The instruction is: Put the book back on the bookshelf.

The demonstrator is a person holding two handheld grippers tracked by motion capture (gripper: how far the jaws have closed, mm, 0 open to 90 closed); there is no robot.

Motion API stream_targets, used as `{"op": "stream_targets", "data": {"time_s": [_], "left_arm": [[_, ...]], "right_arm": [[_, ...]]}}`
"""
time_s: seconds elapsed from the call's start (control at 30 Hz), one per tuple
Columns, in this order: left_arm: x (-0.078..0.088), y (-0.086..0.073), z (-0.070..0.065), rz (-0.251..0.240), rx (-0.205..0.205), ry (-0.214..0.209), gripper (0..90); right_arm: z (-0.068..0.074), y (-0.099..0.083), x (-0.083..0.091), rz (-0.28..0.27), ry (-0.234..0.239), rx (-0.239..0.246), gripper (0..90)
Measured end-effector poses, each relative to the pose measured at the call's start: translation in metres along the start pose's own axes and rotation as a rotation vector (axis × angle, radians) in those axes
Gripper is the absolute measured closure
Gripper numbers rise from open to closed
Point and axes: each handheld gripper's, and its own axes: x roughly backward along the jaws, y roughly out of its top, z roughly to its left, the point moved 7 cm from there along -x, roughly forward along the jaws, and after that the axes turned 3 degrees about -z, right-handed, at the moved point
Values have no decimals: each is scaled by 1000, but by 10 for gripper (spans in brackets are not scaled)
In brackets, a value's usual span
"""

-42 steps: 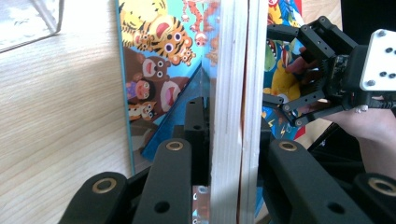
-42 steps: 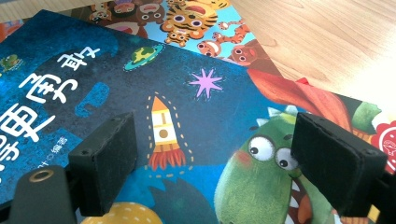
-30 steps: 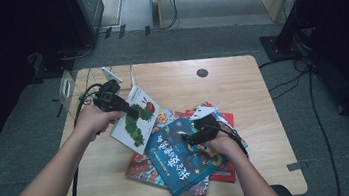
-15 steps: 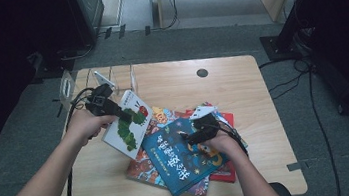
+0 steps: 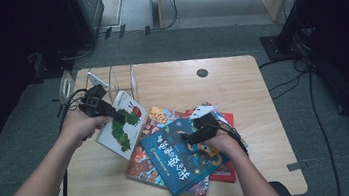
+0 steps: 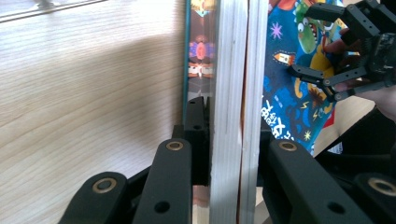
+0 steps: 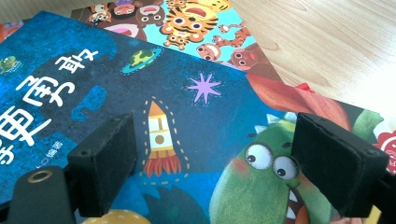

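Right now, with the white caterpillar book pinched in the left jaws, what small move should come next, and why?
Probably carry the caterpillar book a little further toward the clear rack at the table's back edge, keeping it on edge. The left gripper is clamped on the book's edge, the book is tilted up off the pile, and the rack's slots stand just beyond it. The right gripper, jaws open, rests over the blue book.

Overhead wide, two close claw views; shared blue book (image 5: 185, 153)

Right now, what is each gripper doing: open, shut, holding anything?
Left gripper: shut on the white caterpillar book, gripping its edge.
Right gripper: open, jaws apart above the blue picture book, holding nothing.
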Motion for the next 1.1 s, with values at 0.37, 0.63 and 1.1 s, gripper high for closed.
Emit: {"op": "stream_targets", "data": {"time_s": [0.37,0.63,1.1], "left_arm": [[8,-1,14,-1,25,70,778],[8,7,16,-6,33,121,777],[3,22,13,3,72,152,777]], "right_arm": [[0,0,0,0,0,1,136],[0,0,0,0,-1,1,136],[0,0,0,0,-1,1,136]]}}
